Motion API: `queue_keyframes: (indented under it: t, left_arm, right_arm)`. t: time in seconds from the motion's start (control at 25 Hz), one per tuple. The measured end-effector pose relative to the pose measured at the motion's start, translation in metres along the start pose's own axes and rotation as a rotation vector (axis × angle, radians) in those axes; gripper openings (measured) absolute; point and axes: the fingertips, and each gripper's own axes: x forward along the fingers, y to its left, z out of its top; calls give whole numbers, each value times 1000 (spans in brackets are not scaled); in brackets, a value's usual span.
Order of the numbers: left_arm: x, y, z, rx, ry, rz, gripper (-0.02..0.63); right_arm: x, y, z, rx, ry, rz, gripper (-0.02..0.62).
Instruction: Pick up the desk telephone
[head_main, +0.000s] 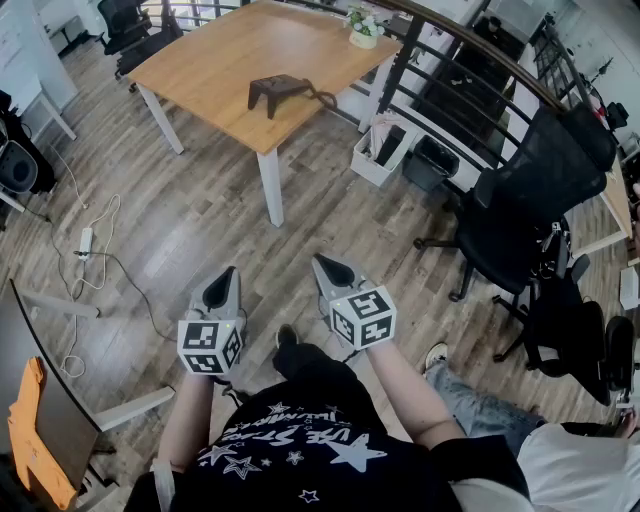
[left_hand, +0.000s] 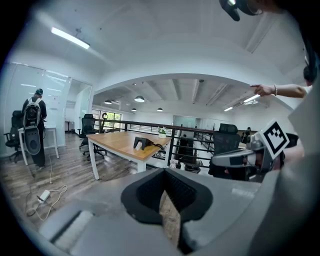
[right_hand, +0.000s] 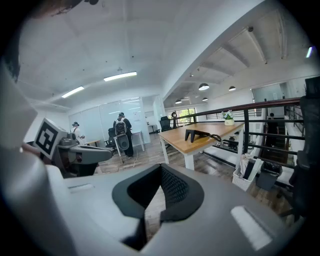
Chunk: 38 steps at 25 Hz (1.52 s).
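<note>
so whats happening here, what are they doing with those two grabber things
A person holds the left gripper and right gripper out in front, both shut and empty. The desk telephone sits untouched on the wooden table ahead, some way off across the floor. No pickup has begun yet.

The desk telephone (head_main: 277, 92) is black and wedge-shaped, raised on its stand, resting flat on the wooden worktop (head_main: 215, 55). It sits toward the railing-side edge, short of the near corner, its cord (head_main: 326, 98) trailing to that edge.
</note>
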Motion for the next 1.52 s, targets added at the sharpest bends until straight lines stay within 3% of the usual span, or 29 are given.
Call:
queue_keyframes:
  t: [0.52,0.72,0.92,1.2,1.52]
  left_arm:
    - [-69,4,-21,-34,-5,46,2]
    - [-75,11,-32,-60,2,53,2]
    - [-70,15,-41,-93,11,49,2]
    - [-40,34,-45,-110,21,52,2]
    - [65,71,23,-121,13,34,2]
  right_arm:
    - [-17,53,0,-41,-32,30,2]
    - [-15,59,-6,-46,-26,23,2]
    - [-17,62,-4,-40,-45,78,3]
    - [23,33,-10,-32,-33,64,3]
    - [120,-38,61,2,-77,52,3]
